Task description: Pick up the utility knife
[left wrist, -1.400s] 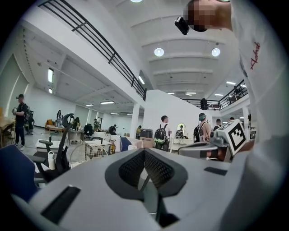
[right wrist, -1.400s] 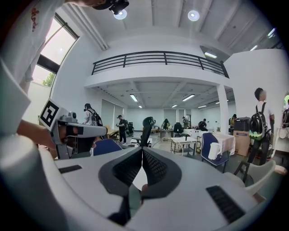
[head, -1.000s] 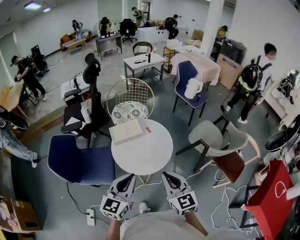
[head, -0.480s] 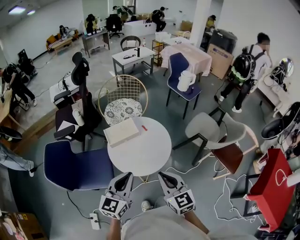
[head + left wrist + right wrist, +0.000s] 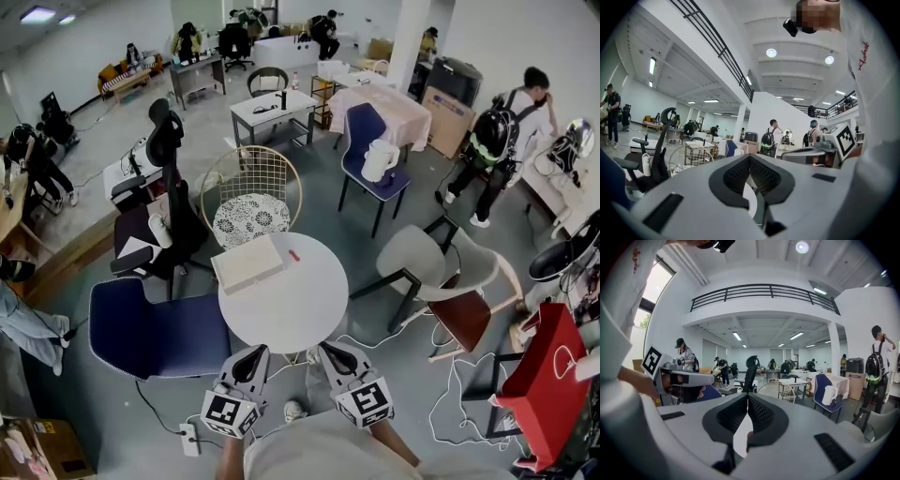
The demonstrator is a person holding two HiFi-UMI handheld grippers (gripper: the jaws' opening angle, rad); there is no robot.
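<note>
One round white table [image 5: 291,314] stands in the middle of the head view. On it lie two things. The first is a flat cream rectangular box [image 5: 248,263] on the far left part of the top. The second is a small red utility knife [image 5: 294,255], lying flat just beside the box's right corner, near the table's far edge.

Two grippers show at the bottom of that view, on the near side of the table and well apart from the knife. Each carries one cube with black-and-white square markers. The left gripper [image 5: 255,353] has its tongs pressed together, with nothing pinched; its own view [image 5: 750,157] shows the ribbed dark pads meeting at their tips. The right gripper [image 5: 329,352] is likewise pressed together on nothing, the pads meeting in its own view [image 5: 748,397].

Three chairs stand close round the table:
- One navy padded chair [image 5: 159,328] is at the left.
- One gold wire chair with a white lace cushion [image 5: 255,202] is on the far side.
- One grey shell chair [image 5: 422,267] is at the right.

One red paper bag [image 5: 539,384] stands at the lower right.
</note>
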